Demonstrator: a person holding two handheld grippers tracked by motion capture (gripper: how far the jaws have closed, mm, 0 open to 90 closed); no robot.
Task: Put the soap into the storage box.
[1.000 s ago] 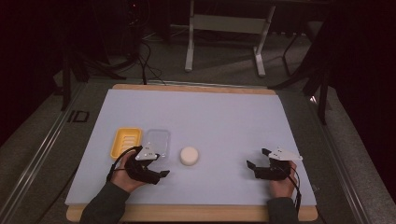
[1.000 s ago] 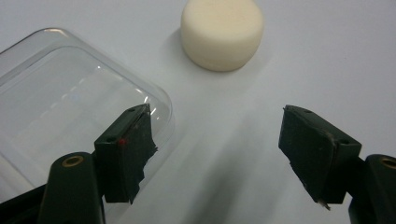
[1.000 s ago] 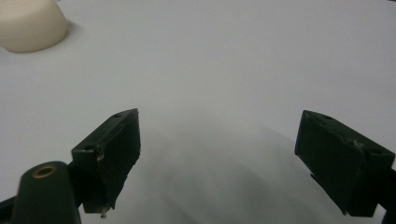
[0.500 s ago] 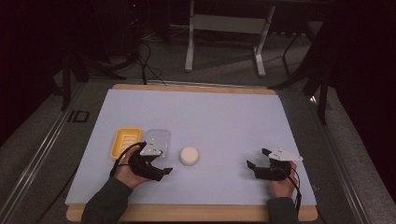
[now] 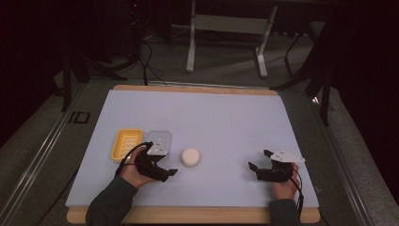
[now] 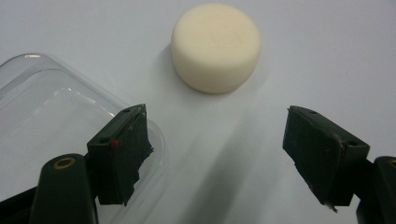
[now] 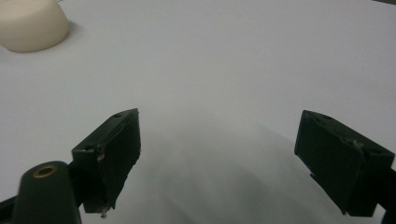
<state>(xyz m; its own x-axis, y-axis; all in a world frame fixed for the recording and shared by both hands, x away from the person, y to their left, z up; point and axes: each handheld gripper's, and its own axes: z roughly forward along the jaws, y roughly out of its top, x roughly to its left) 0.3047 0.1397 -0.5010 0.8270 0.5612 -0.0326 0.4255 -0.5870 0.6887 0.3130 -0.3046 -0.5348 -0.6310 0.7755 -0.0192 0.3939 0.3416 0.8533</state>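
Note:
A round cream bar of soap (image 5: 190,157) (image 6: 215,45) lies on the white mat, left of centre. My left gripper (image 5: 165,165) (image 6: 233,154) stands open just left of the soap, its jaws pointing at it with nothing between them. One of its jaws hangs over the corner of a clear plastic lid (image 5: 159,140) (image 6: 56,121). A yellow soap dish (image 5: 126,144) sits to the left of the lid. My right gripper (image 5: 260,160) (image 7: 233,158) rests open near the front right of the mat, holding nothing; the soap (image 7: 30,25) is far off at its upper left.
The white mat (image 5: 216,122) covers a wooden board (image 5: 188,214). A metal stand (image 5: 226,28) and cables (image 5: 150,56) lie on the floor beyond the table. Dark rails (image 5: 42,155) run along the left side.
My left gripper has moved a little to the right, closer to the soap. The right gripper has stayed still.

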